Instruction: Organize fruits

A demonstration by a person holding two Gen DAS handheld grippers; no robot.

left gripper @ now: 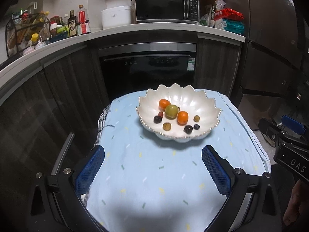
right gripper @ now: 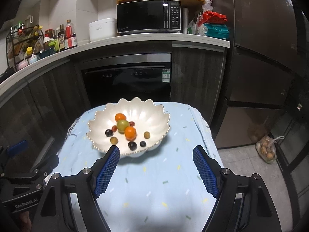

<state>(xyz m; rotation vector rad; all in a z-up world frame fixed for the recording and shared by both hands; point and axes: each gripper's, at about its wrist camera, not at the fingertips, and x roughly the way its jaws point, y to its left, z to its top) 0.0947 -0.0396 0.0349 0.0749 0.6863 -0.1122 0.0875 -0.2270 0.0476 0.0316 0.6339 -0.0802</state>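
Note:
A white scalloped bowl (left gripper: 202, 104) stands at the far end of a table covered with a light blue cloth (left gripper: 154, 166); it also shows in the right wrist view (right gripper: 154, 116). In it lie two oranges (left gripper: 182, 117) (right gripper: 130, 132), a green fruit (left gripper: 171, 111) (right gripper: 122, 125) and several small dark and tan fruits. My left gripper (left gripper: 153, 150) is open and empty, above the cloth short of the bowl. My right gripper (right gripper: 156, 150) is open and empty, its left pad (right gripper: 108, 172) overlapping the bowl's near rim in view.
Behind the table are dark cabinets with a built-in oven (left gripper: 148, 71), a counter with a microwave (left gripper: 166, 6), rice cooker (left gripper: 115, 16) and bottles (left gripper: 77, 23). A fridge (right gripper: 266, 58) stands right. A bag of produce (right gripper: 267, 150) lies on the floor.

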